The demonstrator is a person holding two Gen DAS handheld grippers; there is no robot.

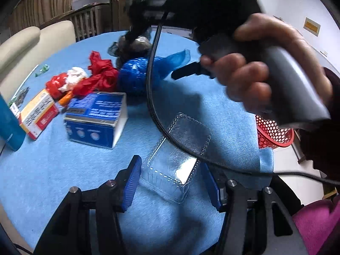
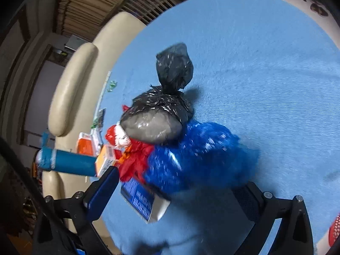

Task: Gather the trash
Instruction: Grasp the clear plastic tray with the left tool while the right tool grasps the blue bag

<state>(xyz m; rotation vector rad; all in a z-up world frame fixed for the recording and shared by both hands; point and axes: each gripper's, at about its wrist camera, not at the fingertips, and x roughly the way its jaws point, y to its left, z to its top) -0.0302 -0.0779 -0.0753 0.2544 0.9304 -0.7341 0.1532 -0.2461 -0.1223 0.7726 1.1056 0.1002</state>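
A clear plastic clamshell container (image 1: 172, 170) lies on the blue tablecloth (image 1: 53, 170). My left gripper (image 1: 171, 183) straddles it, and both blue pads (image 1: 131, 182) touch its sides. A tied blue plastic bag (image 2: 201, 155) sits in a pile with a black bag (image 2: 161, 114) and a red bag (image 2: 136, 161). My right gripper (image 2: 176, 193) hovers over the blue bag, wide open, its pads clear of the plastic. In the left wrist view a hand (image 1: 255, 74) holds that gripper's grey handle above the pile, blurred.
A blue carton (image 1: 95, 119) and an orange-and-white box (image 1: 38, 114) lie left of the container, beside a teal bottle (image 1: 10, 125). A red mesh basket (image 1: 274, 133) stands past the table's right edge. Cream chairs (image 1: 31, 42) line the far side. A black cable (image 1: 153, 85) crosses the container.
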